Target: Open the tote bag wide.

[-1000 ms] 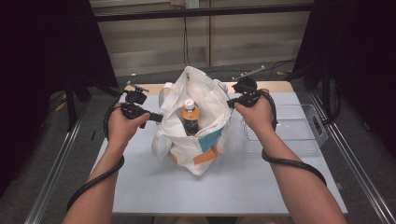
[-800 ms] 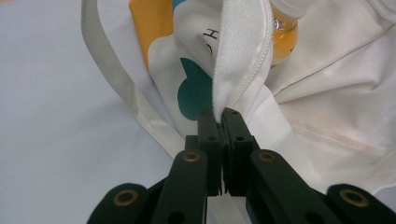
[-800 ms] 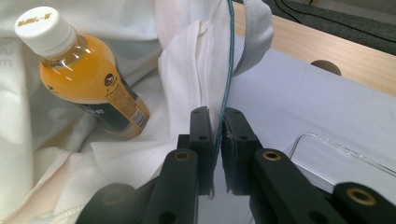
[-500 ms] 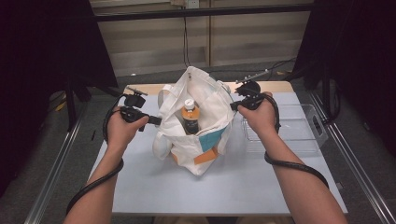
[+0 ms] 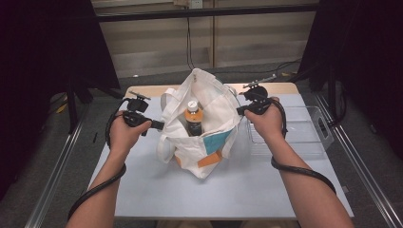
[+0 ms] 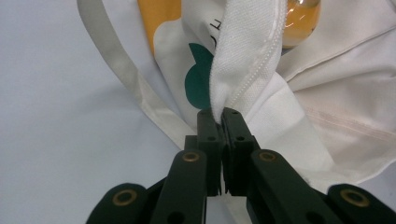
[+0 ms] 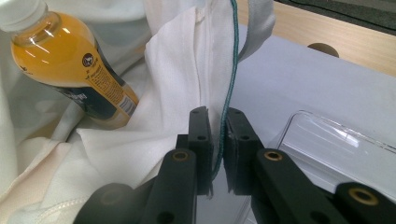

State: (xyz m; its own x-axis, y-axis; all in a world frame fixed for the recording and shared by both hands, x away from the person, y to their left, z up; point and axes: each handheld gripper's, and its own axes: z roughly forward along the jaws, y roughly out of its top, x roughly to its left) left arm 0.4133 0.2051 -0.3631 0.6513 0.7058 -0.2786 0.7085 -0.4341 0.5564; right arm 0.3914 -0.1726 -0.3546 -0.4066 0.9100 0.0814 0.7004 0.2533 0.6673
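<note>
A white cloth tote bag (image 5: 209, 137) with orange and teal print stands open in the middle of the table. Inside it stands a bottle of amber drink (image 5: 193, 118) with a white cap, also seen as the bottle (image 7: 70, 70) in the right gripper view. My left gripper (image 5: 159, 126) is shut on the bag's left rim (image 6: 243, 60), the cloth pinched between its jaws. My right gripper (image 5: 239, 111) is shut on the bag's right rim (image 7: 205, 70), beside a teal stitched edge. The two grippers hold the mouth of the bag spread apart.
A clear plastic tray (image 5: 304, 133) sits on the table just right of the bag, under my right hand. A loose bag handle (image 6: 126, 79) lies on the grey tabletop (image 5: 142, 185). A wooden strip (image 5: 280, 88) runs along the table's far edge.
Both hands have stayed nearly in place; the bag's mouth looks pulled slightly wider than a second ago.
</note>
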